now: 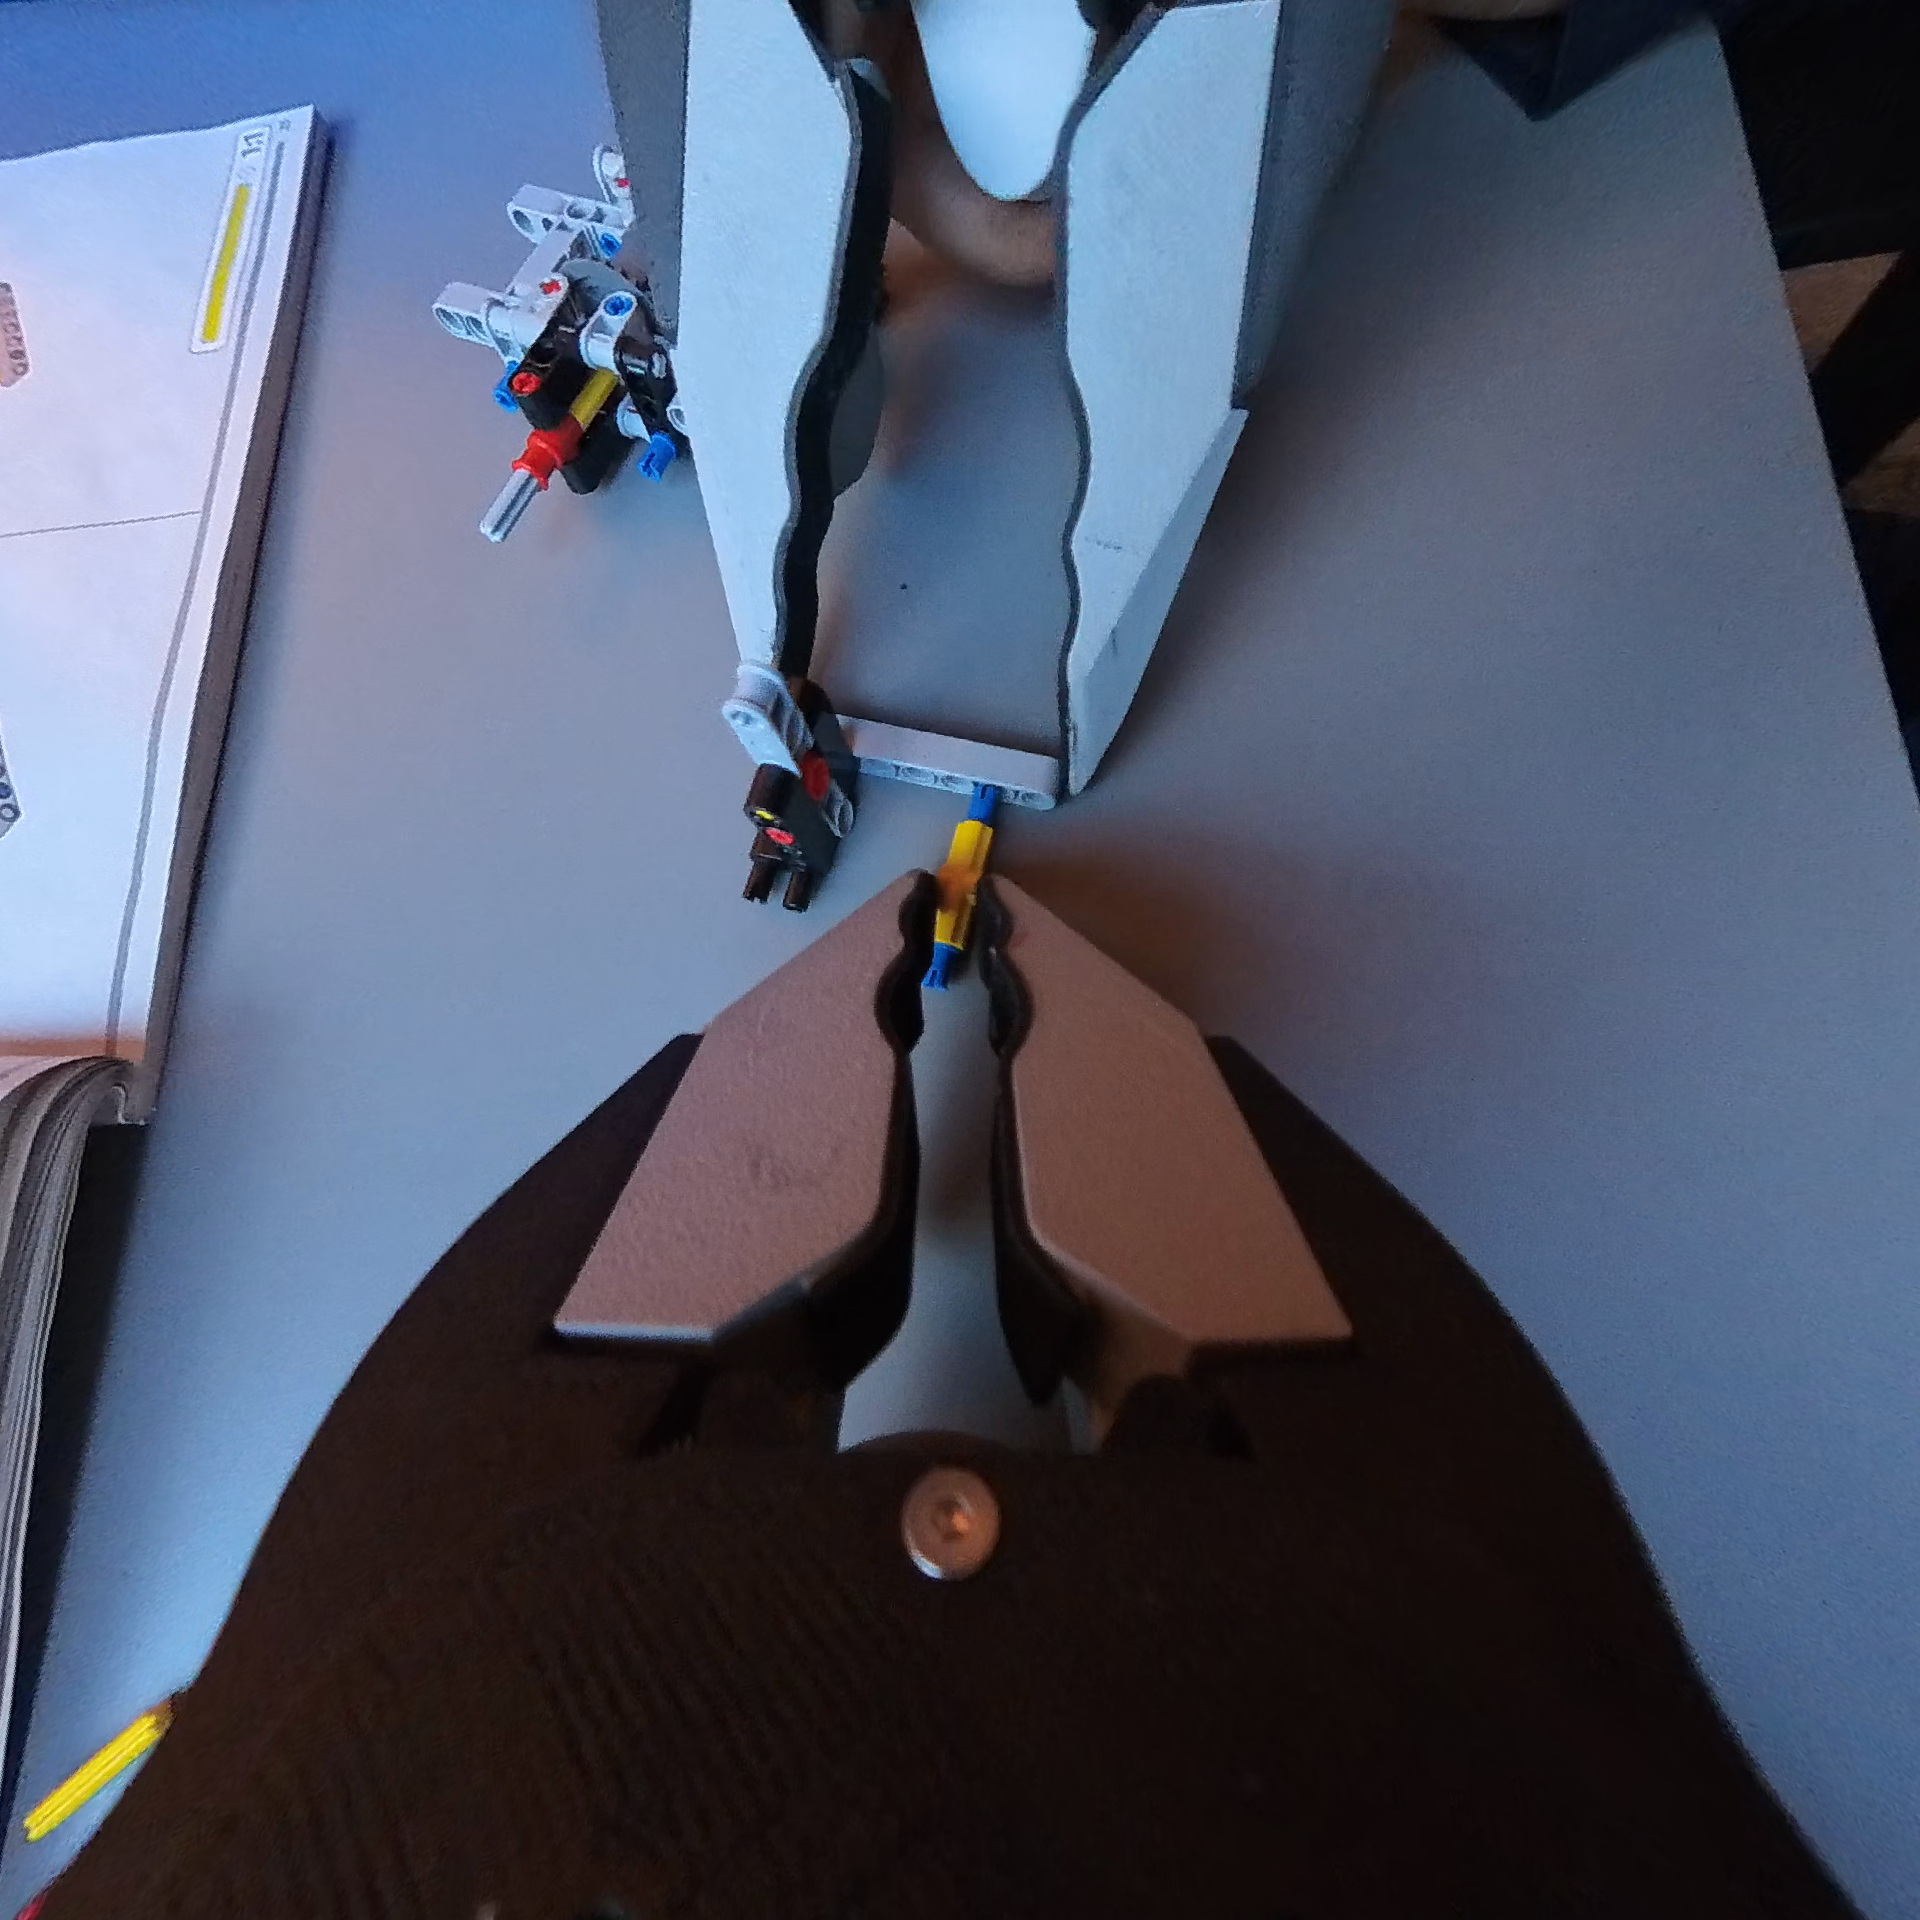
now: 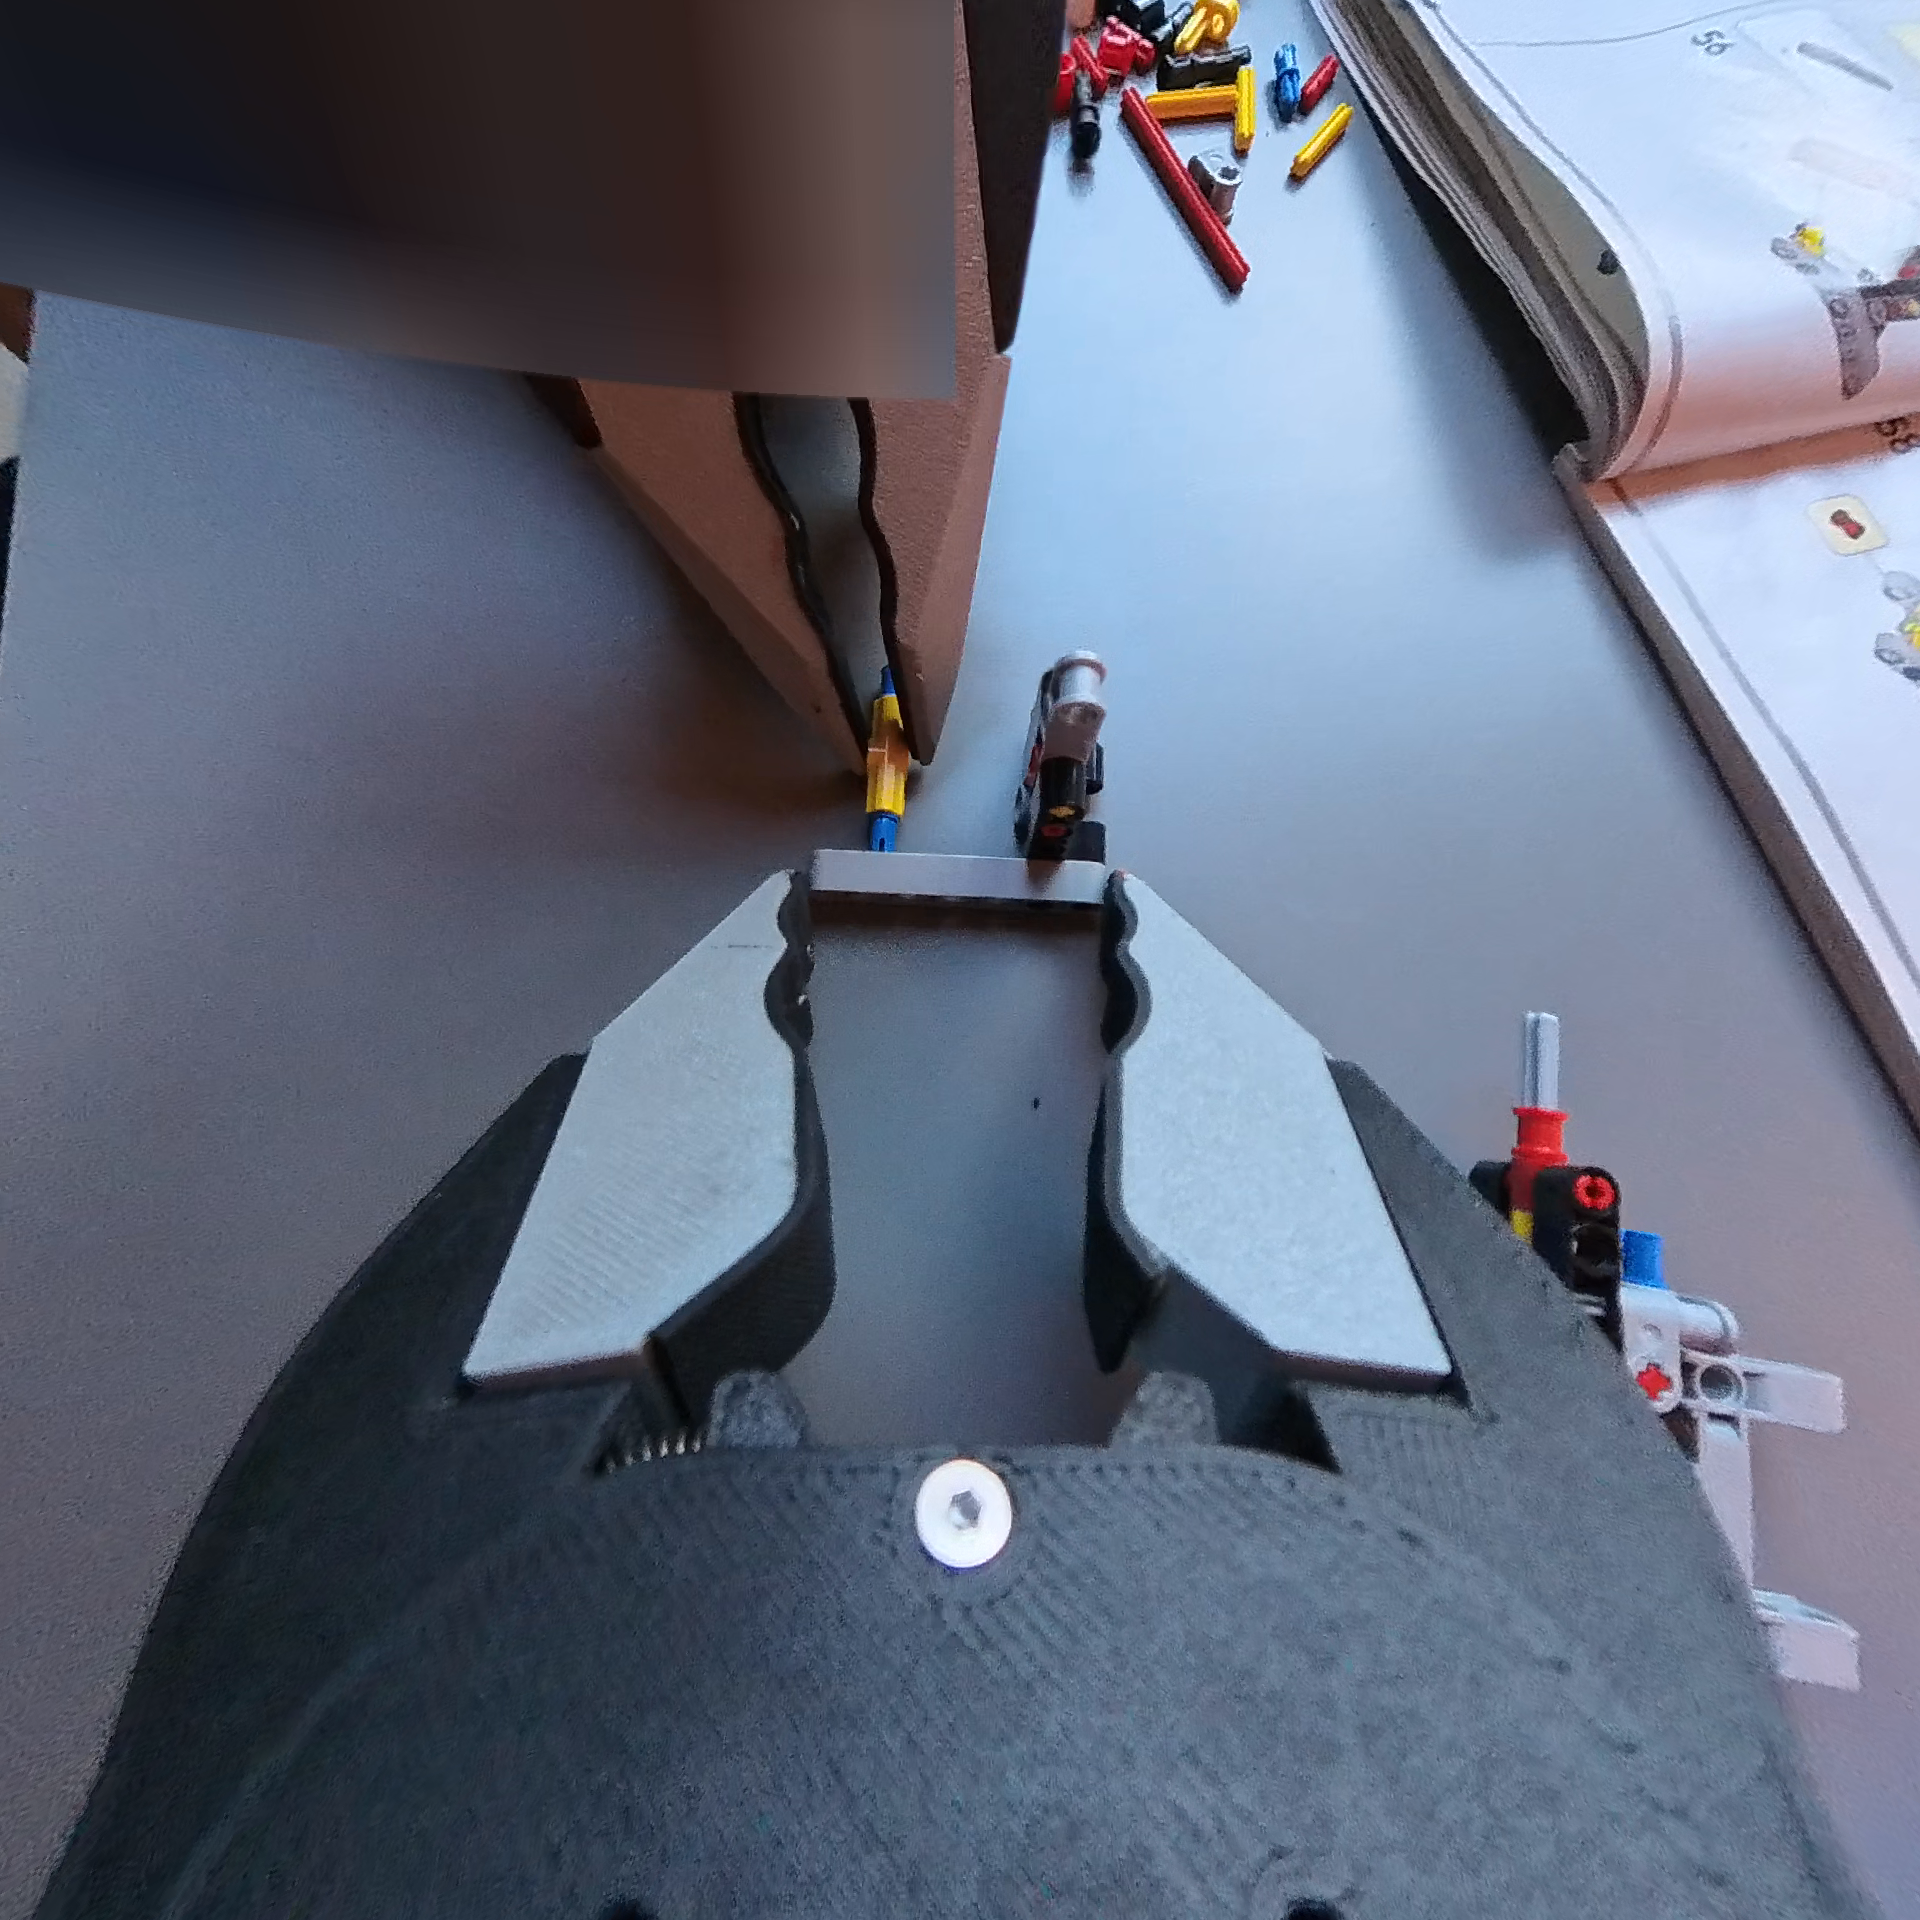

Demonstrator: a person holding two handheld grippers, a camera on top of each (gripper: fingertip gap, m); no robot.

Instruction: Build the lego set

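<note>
My left gripper (image 1: 954,894) is shut on a small yellow connector with blue pins at both ends (image 1: 961,894). Its far blue pin sits at a hole of a light grey beam (image 1: 951,764). My right gripper (image 2: 956,894) is shut on that grey beam (image 2: 956,873), one pad at each end. A black and grey block with red and yellow pins (image 1: 795,800) is fixed to one end of the beam; it also shows in the right wrist view (image 2: 1060,774). The left gripper's fingers (image 2: 914,623) and the yellow connector (image 2: 886,769) show opposite in the right wrist view.
A second small grey, black and red assembly (image 1: 566,343) lies on the grey table (image 1: 1455,935); it also shows by my right gripper (image 2: 1600,1268). An open instruction booklet (image 1: 125,520) lies alongside. Several loose red, yellow, blue and black parts (image 2: 1184,94) lie farther off. The tips of both grippers are at nearly the same place.
</note>
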